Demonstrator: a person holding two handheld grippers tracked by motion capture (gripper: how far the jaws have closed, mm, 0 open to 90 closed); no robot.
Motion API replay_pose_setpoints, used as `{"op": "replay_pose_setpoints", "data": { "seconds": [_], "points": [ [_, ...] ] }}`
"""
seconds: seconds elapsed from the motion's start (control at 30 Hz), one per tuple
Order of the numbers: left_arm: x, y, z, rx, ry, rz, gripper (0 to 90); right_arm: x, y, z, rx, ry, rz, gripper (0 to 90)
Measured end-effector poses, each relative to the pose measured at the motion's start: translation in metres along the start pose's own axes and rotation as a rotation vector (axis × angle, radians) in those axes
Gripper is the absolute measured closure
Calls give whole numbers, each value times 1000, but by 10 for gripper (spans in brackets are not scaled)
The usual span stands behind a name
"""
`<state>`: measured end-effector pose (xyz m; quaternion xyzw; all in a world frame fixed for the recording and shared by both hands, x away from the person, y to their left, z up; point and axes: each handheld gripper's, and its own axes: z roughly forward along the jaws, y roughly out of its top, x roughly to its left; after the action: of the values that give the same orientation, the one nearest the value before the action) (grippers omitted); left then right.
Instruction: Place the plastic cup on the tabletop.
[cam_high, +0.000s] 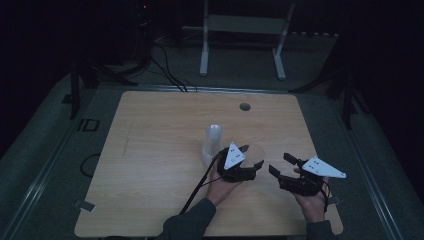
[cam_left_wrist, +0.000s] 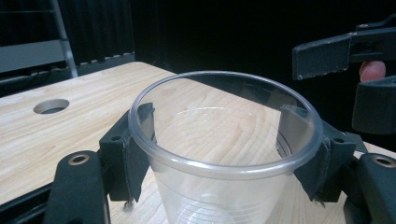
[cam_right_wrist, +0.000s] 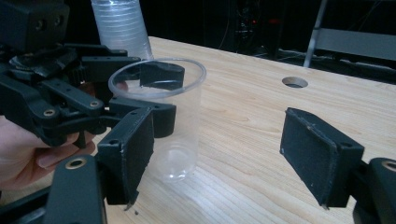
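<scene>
Thin clear plastic makes the cup (cam_right_wrist: 163, 116) feather-light, springy and easy to crush, so a soft squeeze just under the stiffer rolled rim suits it best. It stands on the table (cam_high: 150, 150) beside a stack of cups (cam_high: 212, 142), clasped across its upper wall by the left gripper (cam_high: 252, 157). Nearby, the right gripper (cam_high: 280, 165) hangs wide open, holding nothing.

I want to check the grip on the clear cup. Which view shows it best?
The left gripper view: the clear cup sits close up, a black pad of the left gripper against each side below the rim. The right gripper view shows the whole cup standing on the table. In the high view it is faint.
</scene>
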<state>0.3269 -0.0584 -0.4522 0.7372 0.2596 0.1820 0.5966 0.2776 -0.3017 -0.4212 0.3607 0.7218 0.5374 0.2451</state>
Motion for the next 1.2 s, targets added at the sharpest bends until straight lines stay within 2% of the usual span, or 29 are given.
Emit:
{"op": "replay_pose_setpoints", "data": {
  "seconds": [0.9,1.2],
  "points": [
    [-2,-14,4,1,-24,-10,284,-1,0,0,1,2,-2,257],
    [-2,-17,6,3,-18,-11,284,-1,-1,0,3,3,-1,258]
  ]
}}
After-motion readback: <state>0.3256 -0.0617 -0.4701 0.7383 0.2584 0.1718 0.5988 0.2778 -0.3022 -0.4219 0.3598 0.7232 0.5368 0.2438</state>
